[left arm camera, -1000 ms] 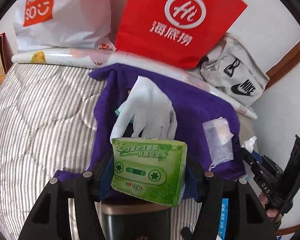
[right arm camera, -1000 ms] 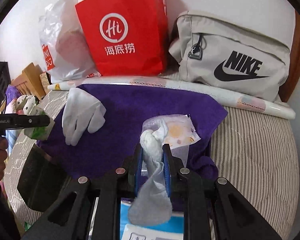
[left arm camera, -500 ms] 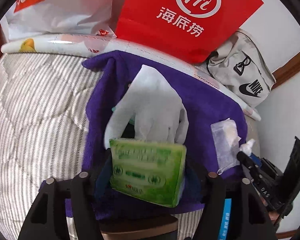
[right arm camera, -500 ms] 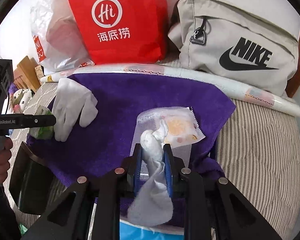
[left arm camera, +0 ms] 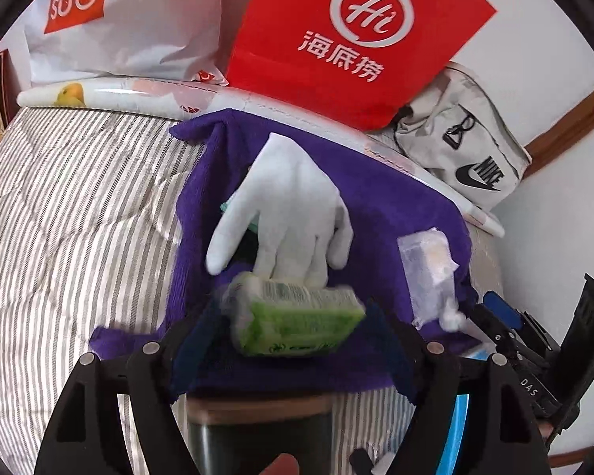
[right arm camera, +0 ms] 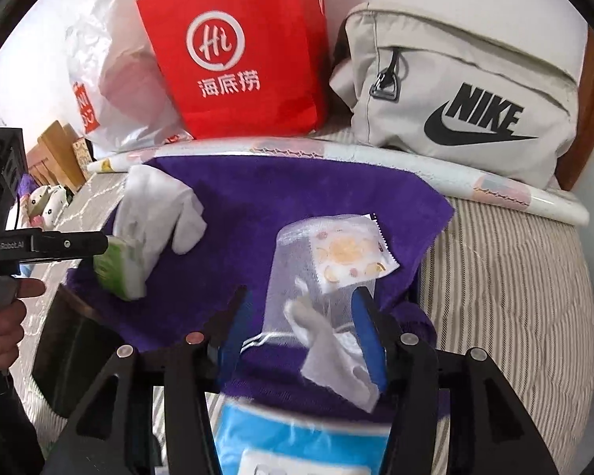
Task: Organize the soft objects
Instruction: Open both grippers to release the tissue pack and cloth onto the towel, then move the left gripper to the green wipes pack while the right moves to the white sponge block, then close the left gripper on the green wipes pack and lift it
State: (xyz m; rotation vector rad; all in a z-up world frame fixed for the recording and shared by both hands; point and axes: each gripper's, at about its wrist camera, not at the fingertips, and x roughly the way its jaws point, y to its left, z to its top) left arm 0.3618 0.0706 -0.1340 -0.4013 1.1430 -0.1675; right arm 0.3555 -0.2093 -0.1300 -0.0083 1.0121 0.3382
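A purple towel (left arm camera: 396, 213) (right arm camera: 297, 190) lies spread on the striped bed. On it lie a white glove (left arm camera: 293, 213) (right arm camera: 158, 206) and a clear sachet (left arm camera: 427, 261) (right arm camera: 332, 253). My left gripper (left arm camera: 293, 324) is open; a green tissue pack (left arm camera: 297, 320) (right arm camera: 118, 269) sits tilted and blurred between its fingers, by the glove's fingertips. My right gripper (right arm camera: 301, 340) is open; a crumpled white tissue (right arm camera: 336, 356) lies loose between its blue pads, against the right pad, at the sachet's near end.
A red paper bag (left arm camera: 356, 35) (right arm camera: 241, 51), a white Miniso plastic bag (left arm camera: 118, 19) and a beige Nike bag (right arm camera: 463, 91) (left arm camera: 467, 150) stand along the wall behind a rolled sheet (right arm camera: 495, 190). A blue pack (right arm camera: 297, 439) lies under my right gripper.
Both grippers have opened. The green pack has tipped forward and down onto the towel from my left fingers. The white tissue has slipped out of my right pads.
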